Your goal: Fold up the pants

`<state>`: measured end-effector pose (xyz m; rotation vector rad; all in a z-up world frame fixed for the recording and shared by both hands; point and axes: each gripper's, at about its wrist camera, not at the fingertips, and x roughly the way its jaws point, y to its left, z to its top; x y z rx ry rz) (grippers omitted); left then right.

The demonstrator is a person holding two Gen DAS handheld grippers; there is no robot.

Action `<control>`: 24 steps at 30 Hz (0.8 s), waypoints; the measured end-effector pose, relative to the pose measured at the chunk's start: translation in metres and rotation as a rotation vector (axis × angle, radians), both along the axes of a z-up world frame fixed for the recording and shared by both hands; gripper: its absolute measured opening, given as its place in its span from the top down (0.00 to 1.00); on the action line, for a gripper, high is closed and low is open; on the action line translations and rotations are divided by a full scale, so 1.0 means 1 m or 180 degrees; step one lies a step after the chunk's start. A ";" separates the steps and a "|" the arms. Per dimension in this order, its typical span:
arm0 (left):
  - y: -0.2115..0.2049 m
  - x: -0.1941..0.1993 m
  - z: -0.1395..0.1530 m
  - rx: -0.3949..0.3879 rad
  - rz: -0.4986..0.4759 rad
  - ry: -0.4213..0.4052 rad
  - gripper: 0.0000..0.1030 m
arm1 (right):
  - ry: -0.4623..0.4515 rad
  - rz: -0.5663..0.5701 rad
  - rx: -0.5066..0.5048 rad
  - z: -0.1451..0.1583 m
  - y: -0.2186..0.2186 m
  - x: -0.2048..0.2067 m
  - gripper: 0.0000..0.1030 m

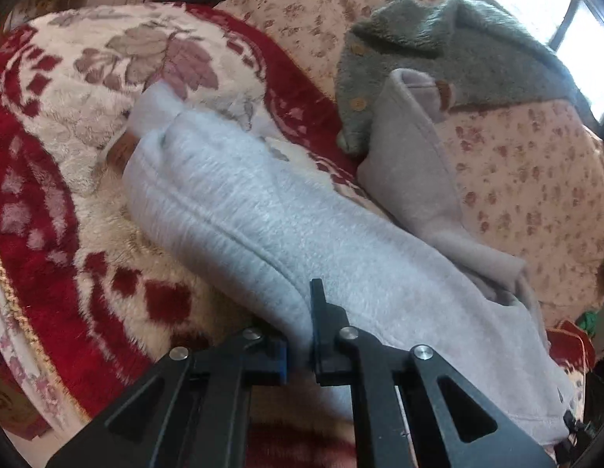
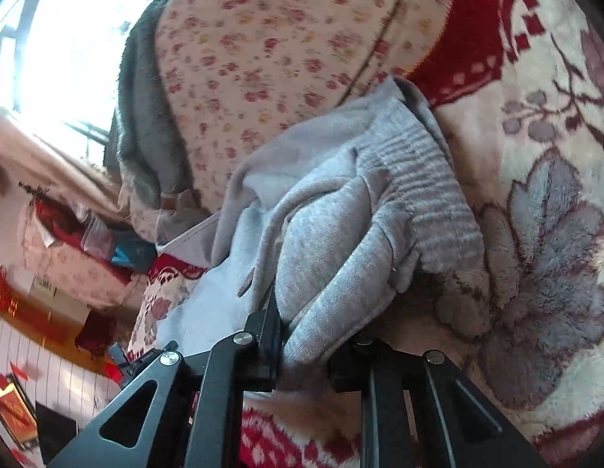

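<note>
Light grey fleece pants (image 1: 239,210) lie stretched over a red and cream floral blanket (image 1: 48,179), running from the far left toward the near right. My left gripper (image 1: 302,335) is shut on a fold of the pants at the near edge. In the right wrist view the pants (image 2: 341,241) are bunched, with the ribbed waistband (image 2: 427,179) on top. My right gripper (image 2: 302,351) is shut on the bunched cloth, which hides its right finger.
A grey fuzzy buttoned cardigan (image 1: 438,50) and a pale mauve garment (image 1: 415,163) lie on a pink floral quilt (image 1: 536,179) to the right. A bright window (image 2: 68,39) and room clutter (image 2: 68,241) lie beyond the bed's edge.
</note>
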<state>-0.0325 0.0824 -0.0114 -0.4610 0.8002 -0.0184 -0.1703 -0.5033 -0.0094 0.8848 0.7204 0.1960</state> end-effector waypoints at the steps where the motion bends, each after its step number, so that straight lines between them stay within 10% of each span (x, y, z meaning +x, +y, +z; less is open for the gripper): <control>1: -0.001 -0.005 0.003 0.0008 -0.0036 -0.0022 0.92 | -0.0016 0.0026 -0.0017 0.003 -0.001 -0.005 0.83; 14: 0.019 -0.035 -0.016 -0.0038 -0.0116 0.0214 0.90 | 0.0403 0.0157 -0.0317 -0.015 0.007 -0.063 0.81; 20: 0.019 -0.038 -0.008 0.0366 0.0057 0.0308 0.48 | 0.0841 0.0002 -0.0794 -0.020 0.003 -0.061 0.50; 24: 0.024 -0.045 0.005 0.0442 0.0125 0.0258 0.38 | 0.0843 -0.0253 -0.1229 0.006 -0.014 -0.069 0.36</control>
